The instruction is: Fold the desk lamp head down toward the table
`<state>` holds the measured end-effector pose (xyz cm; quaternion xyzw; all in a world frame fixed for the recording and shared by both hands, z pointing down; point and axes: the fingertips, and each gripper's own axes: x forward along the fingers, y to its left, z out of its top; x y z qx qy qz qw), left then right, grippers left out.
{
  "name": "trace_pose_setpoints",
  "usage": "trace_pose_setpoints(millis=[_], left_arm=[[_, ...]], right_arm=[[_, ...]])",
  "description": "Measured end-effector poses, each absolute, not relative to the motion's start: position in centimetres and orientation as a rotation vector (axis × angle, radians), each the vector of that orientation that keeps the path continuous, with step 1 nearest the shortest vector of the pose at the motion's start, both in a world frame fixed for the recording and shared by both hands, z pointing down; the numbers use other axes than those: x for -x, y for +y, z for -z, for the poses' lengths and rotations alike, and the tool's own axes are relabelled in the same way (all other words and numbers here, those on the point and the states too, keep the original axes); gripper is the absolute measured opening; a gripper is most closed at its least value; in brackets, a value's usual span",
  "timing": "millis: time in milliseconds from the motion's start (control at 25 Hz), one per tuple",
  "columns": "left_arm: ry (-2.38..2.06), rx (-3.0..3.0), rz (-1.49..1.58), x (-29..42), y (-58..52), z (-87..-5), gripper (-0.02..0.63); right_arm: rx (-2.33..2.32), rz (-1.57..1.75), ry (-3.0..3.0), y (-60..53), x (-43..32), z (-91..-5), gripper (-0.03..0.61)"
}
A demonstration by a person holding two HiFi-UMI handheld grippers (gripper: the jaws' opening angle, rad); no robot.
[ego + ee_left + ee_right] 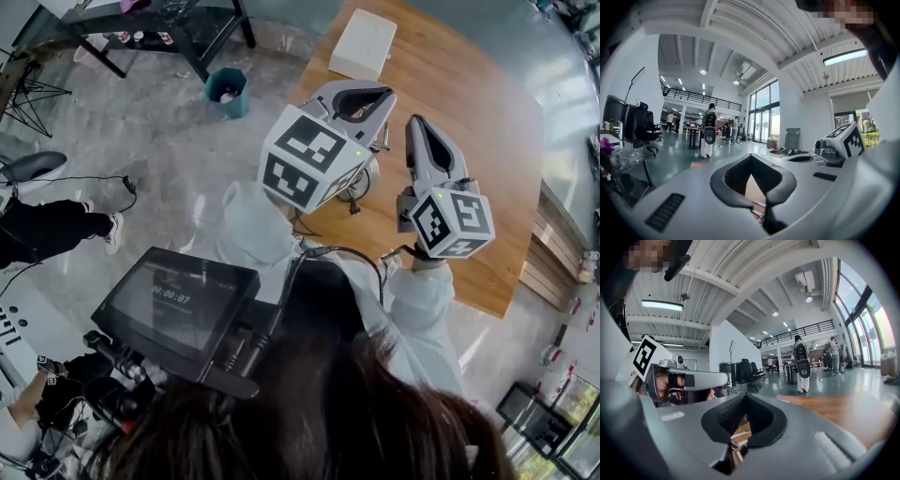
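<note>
Left tool (373,96) and right tool (418,127) hover closed near table (478,122) edge.

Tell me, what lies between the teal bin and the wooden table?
Only bare grey floor separates the teal bin from the wooden table, as the head view shows.

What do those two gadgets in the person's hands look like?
The left gripper and right gripper are pale grey shells with black-lined jaws, each bearing a white cube with black square markers. The person's long sleeves are pale.
</note>
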<state>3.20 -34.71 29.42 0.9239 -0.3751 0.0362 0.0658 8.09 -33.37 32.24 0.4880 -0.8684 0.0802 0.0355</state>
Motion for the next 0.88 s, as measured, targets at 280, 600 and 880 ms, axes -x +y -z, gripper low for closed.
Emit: trace_pose_setpoints(millis=[280, 600, 880], left_arm=[[-1.136, -2.787, -0.131, -3.2, -34.8, -29.3, 0.003], [-1.121, -2.823, -0.160, -3.8, -34.8, -29.1, 0.003], [-1.086, -2.829, -0.155, -4.5, -34.5, -28.9, 0.003]], right_arm=[[-1.502, -0.220, -2.668, -33.4, -7.8, -31.5, 0.000], [-1.509, -0.223, -2.682, -33.1, -7.6, -31.5, 0.000], [-1.521, -0.221, -2.668, -32.8, -7.9, -31.2, 0.000]])
